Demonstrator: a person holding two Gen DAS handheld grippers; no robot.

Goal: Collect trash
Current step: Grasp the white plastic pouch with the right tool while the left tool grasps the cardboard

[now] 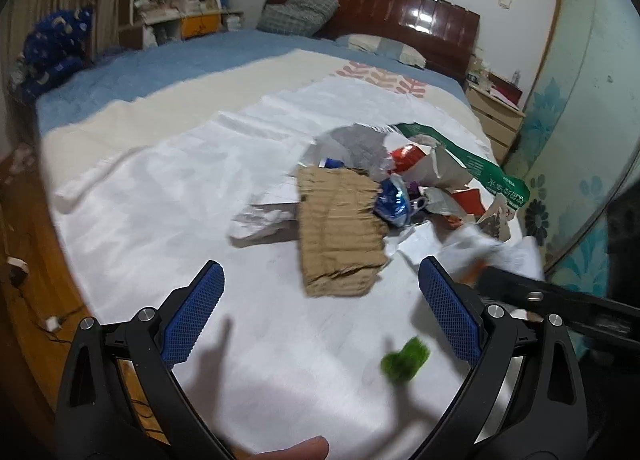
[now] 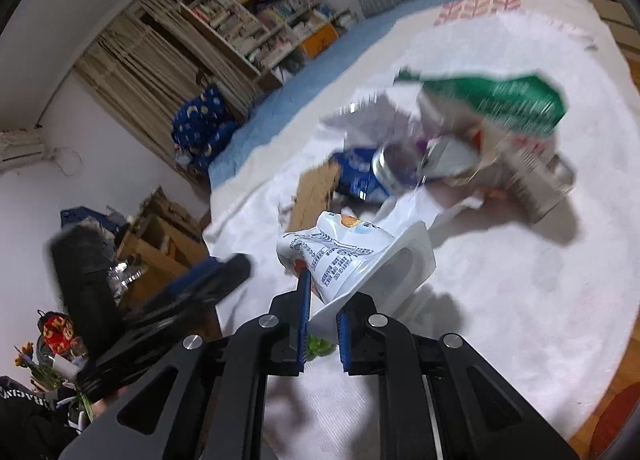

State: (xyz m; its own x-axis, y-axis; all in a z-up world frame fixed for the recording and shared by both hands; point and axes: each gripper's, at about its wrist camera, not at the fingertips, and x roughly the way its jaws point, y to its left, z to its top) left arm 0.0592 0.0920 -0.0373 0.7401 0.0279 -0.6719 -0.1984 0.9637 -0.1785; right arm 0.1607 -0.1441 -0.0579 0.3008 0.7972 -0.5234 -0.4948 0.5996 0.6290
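Low in the frame, the right tool (image 2: 322,324) clamps a white printed pouch (image 2: 352,256). Left tool (image 1: 320,312) gapes wide before torn cardboard (image 1: 340,227) at centre.

Left gripper (image 1: 320,292) jaws spread wide, angled down; right gripper (image 2: 323,318) jaws pinched nearly together, raised, gripping.

On the white sheet: one torn brown corrugated cardboard piece (image 1: 340,227) at centre frame, one long green printed wrapper (image 1: 468,159) upper right, one crumpled blue foil packet (image 1: 392,201), one small green scrap (image 1: 405,360) lower right. Two pillows, one grey checked (image 1: 298,13), one pale (image 1: 384,47), lie against the headboard.
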